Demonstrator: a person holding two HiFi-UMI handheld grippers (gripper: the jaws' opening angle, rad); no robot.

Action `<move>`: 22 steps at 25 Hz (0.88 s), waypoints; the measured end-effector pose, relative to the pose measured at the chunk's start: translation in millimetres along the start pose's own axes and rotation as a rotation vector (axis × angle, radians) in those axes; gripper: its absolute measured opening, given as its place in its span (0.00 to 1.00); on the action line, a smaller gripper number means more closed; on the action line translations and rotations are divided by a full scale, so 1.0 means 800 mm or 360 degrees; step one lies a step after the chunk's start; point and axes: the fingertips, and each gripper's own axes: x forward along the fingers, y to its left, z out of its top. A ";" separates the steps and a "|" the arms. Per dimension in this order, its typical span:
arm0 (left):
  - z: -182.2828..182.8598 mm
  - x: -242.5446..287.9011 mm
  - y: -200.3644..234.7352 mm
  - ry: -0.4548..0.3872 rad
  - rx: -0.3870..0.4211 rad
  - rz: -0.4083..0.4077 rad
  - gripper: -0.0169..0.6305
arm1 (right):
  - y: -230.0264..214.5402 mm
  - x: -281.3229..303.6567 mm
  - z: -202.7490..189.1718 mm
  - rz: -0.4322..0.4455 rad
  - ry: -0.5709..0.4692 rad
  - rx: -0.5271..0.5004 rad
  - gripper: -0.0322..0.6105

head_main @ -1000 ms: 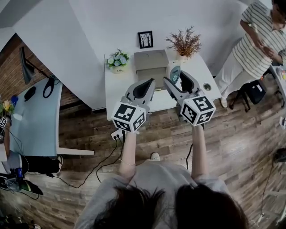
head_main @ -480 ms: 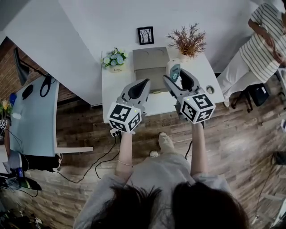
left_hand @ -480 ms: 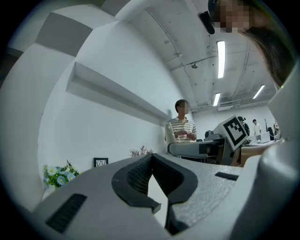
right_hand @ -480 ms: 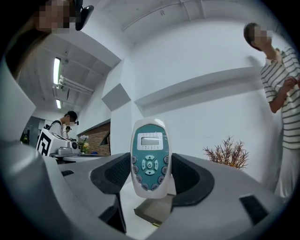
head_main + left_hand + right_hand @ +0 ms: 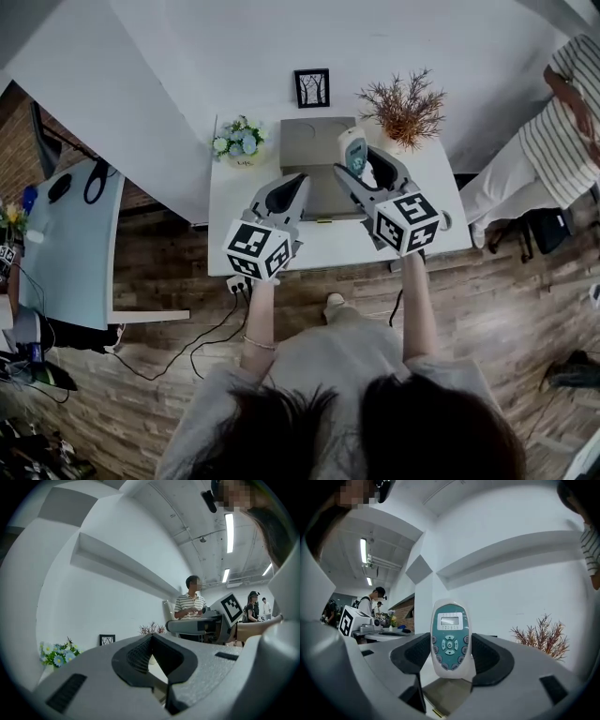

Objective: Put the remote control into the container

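Count on inspection: 2 grey two-jaw grippers, namely left gripper (image 5: pixel 296 180) and right gripper (image 5: pixel 359 161); 1 white-and-teal remote control (image 5: pixel 353 150); 1 grey box container (image 5: pixel 314 139); 1 black-framed picture (image 5: pixel 311 87); 1 blue-and-white flower pot (image 5: pixel 236 142); 1 dried brown plant (image 5: pixel 405 108).

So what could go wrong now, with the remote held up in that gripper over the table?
Two things, I'd guess. The right gripper pinches only the lower half of the remote control, which stands tall above it, so it could tip or slip on the way down. And the dried plant stands close beside the grey container on that same side, so the gripper might brush it while lowering.
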 end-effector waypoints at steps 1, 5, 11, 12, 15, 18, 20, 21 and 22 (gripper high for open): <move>-0.002 0.006 0.003 0.0004 -0.0003 0.0013 0.03 | -0.005 0.005 -0.002 0.0019 0.0007 0.0004 0.47; -0.011 0.018 0.014 0.0037 -0.0003 0.0071 0.03 | -0.017 0.024 -0.016 0.0088 0.0050 0.0017 0.47; -0.024 0.029 0.031 0.0114 -0.0022 0.0100 0.03 | -0.035 0.050 -0.037 0.0126 0.0138 0.0043 0.47; -0.027 0.032 0.035 0.0131 -0.0027 0.0101 0.03 | -0.037 0.056 -0.042 0.0131 0.0166 0.0033 0.47; -0.041 0.037 0.044 0.0182 -0.0056 0.0088 0.03 | -0.040 0.070 -0.065 0.0162 0.0264 0.0006 0.47; -0.059 0.047 0.053 0.0233 -0.0089 0.0080 0.03 | -0.048 0.086 -0.089 0.0191 0.0351 0.0009 0.47; -0.072 0.052 0.059 0.0258 -0.0123 0.0080 0.03 | -0.051 0.094 -0.106 0.0207 0.0403 0.0006 0.47; -0.079 0.054 0.062 0.0271 -0.0135 0.0080 0.03 | -0.053 0.098 -0.114 0.0215 0.0426 0.0008 0.47; -0.086 0.056 0.064 0.0286 -0.0145 0.0082 0.03 | -0.054 0.102 -0.123 0.0225 0.0450 0.0011 0.47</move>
